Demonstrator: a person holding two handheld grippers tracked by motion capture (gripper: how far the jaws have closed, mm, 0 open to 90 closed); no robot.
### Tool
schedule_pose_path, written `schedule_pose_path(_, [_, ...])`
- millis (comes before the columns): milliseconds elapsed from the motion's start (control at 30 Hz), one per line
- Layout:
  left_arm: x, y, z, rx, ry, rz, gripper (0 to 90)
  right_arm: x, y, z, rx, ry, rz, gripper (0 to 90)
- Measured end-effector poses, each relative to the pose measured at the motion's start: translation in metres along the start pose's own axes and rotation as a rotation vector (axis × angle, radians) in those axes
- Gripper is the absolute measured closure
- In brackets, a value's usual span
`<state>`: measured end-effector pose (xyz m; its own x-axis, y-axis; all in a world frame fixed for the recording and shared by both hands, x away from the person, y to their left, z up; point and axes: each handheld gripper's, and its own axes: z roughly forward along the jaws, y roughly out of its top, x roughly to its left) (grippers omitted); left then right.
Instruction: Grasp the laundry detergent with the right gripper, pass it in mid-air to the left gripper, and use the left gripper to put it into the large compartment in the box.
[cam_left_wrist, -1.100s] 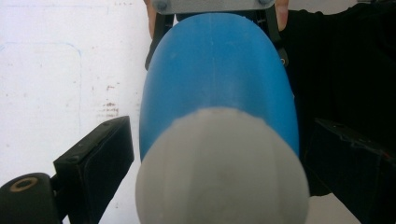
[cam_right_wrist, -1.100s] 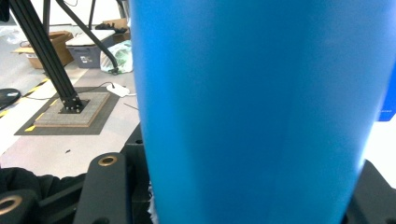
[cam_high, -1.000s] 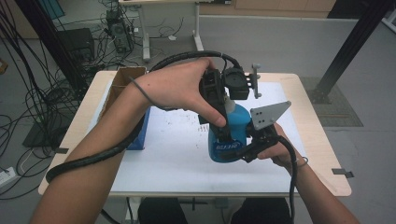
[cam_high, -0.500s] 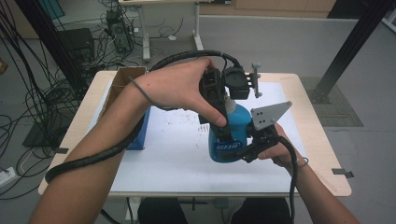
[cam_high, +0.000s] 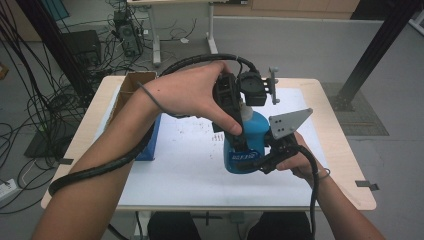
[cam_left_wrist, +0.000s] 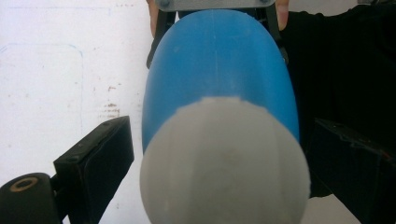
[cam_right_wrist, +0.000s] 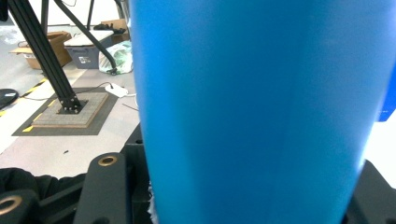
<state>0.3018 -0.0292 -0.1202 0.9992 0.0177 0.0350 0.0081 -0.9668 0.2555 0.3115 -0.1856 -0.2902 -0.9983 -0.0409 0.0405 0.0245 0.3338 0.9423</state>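
Blue bottle (cam_high: 248, 142) with a white cap is seen in the high view standing upright on the white sheet (cam_high: 185, 165) that covers the table (cam_high: 345, 165), right of centre. It is flanked low on its right side by the right gripper (cam_high: 260, 162), held in the right hand (cam_high: 300, 160). The left gripper (cam_high: 240, 107), held in the left hand (cam_high: 195, 95), is positioned over the bottle's top. A cardboard box (cam_high: 132, 87) is seen at the table's left edge.

In the left gripper view, the white cap (cam_left_wrist: 224, 163) is seen between the two black jaws, which are spread on either side with a gap at the left one.

In the right gripper view, the bottle's blue wall (cam_right_wrist: 261, 112) is seen between the jaws, pinched at both sides.
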Motion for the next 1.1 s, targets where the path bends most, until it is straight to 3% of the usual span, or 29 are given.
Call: schedule_pose_path(1100, [-0.0016, -0.0017, -0.0044, -0.006, 0.009, 0.000, 8.4, 0.0007, 0.0025, 0.0009, 0.009, 0.000, -0.007, 41.1])
